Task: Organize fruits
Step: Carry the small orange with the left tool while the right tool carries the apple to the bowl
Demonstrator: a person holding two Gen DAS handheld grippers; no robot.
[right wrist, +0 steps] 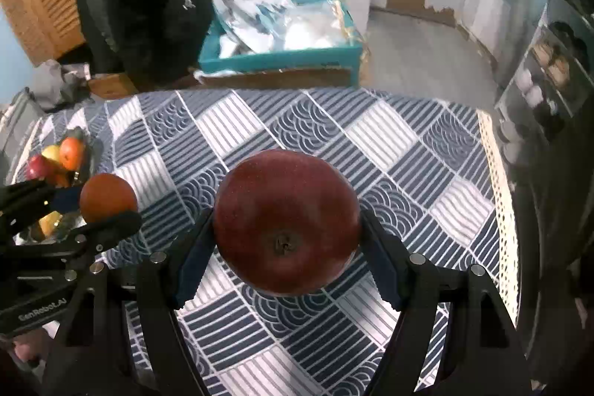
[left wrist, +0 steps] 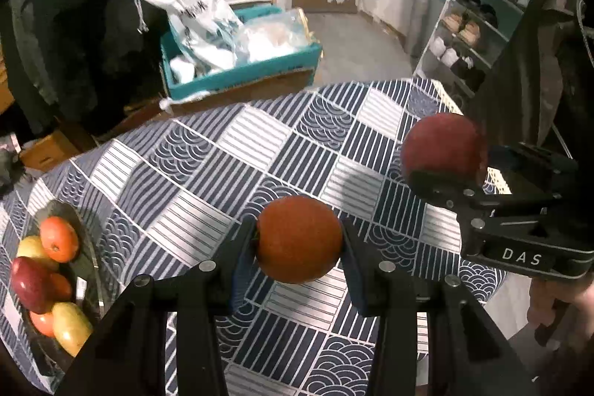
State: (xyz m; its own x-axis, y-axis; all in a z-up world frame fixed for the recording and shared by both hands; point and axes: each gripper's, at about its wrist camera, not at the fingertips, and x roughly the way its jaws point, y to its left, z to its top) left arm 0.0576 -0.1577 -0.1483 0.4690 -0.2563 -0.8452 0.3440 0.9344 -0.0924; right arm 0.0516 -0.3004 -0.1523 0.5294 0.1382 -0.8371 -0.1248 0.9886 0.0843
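Landmark: we took the fruit bowl as reference; it sat at the left edge of the tablecloth, holding about 6 fruits.

Left gripper: we saw the left gripper clamped on 1 orange, a pad pressing each side, fruit clear of the cloth.

Right gripper: we saw the right gripper closed around 1 red apple, jaws set wider than the left pair, apple's dimpled end facing the camera, also off the cloth.

Orange relative to bowl: right of the bowl and raised above the table, with bare cloth between; in the right wrist view the orange overlapped the bowl by line of sight only.

Apple relative to bowl: well apart, farther right than the orange, over the far right part of the table in the left wrist view.

Nearer hand: we judged the left hand nearer the bowl; the right would have to cross most of the table.

Long axis: neither fruit showed one; both were near round, so we judged gripper heading mattered little.

Next move, our judgement: carry leftward to the bowl, orange first.

Risk, our judgement: the bowl looked crowded; a dropped fruit could roll off the pile.
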